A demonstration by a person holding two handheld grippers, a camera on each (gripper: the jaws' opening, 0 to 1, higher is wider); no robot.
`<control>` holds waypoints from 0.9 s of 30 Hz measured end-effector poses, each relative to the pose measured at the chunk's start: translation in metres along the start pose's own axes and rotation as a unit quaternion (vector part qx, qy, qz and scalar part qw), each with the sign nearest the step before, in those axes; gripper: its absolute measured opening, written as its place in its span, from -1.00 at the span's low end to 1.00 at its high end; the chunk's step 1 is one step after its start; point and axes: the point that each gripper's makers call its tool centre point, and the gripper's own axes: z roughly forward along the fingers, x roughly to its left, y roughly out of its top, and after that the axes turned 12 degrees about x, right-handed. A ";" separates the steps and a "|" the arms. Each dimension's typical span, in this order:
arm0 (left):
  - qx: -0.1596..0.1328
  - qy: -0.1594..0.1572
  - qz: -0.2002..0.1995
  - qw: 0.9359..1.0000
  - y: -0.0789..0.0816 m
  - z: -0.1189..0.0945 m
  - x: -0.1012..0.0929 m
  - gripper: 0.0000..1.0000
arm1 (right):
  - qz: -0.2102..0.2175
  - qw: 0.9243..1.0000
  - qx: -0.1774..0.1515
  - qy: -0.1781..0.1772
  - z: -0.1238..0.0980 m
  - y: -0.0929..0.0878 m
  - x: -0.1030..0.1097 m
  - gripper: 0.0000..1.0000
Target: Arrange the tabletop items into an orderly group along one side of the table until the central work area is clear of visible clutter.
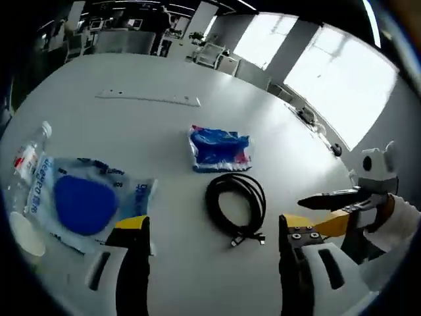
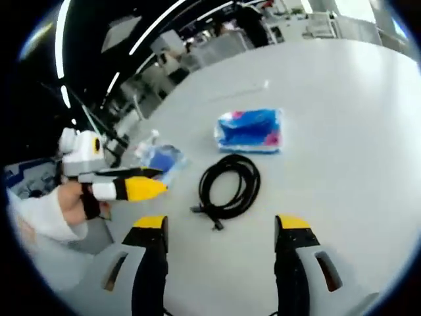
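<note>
On the white table [image 1: 131, 79] we see the coiled black cable [image 1: 235, 201] at centre — blue packet [image 1: 219, 147] at 12 o'clock, water bottle [image 1: 26, 161] at 9. Left gripper [image 1: 214, 237] and right gripper [image 2: 220, 234] jaws stand apart, holding nothing.

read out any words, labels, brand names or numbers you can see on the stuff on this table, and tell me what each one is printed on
Nothing can be read for sure.
Clear bag with blue pad: blue lettering along its edges, too blurred to quote.
Water bottle: red and white label, text too small.
Blue packet: pink and blue print, no legible words.
Black cable: no markings visible.
</note>
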 end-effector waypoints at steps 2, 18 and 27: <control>0.000 0.002 0.004 1.000 -0.003 -0.009 0.000 0.78 | -0.004 1.000 -0.002 0.006 -0.002 -0.002 0.005 0.53; -0.012 0.047 -0.026 0.999 -0.030 -0.052 0.034 0.80 | 0.020 1.000 -0.004 0.019 -0.016 -0.016 0.008 0.53; -0.015 0.060 -0.048 0.997 -0.038 -0.059 0.048 0.72 | 0.038 0.999 0.005 0.020 -0.015 -0.020 0.007 0.46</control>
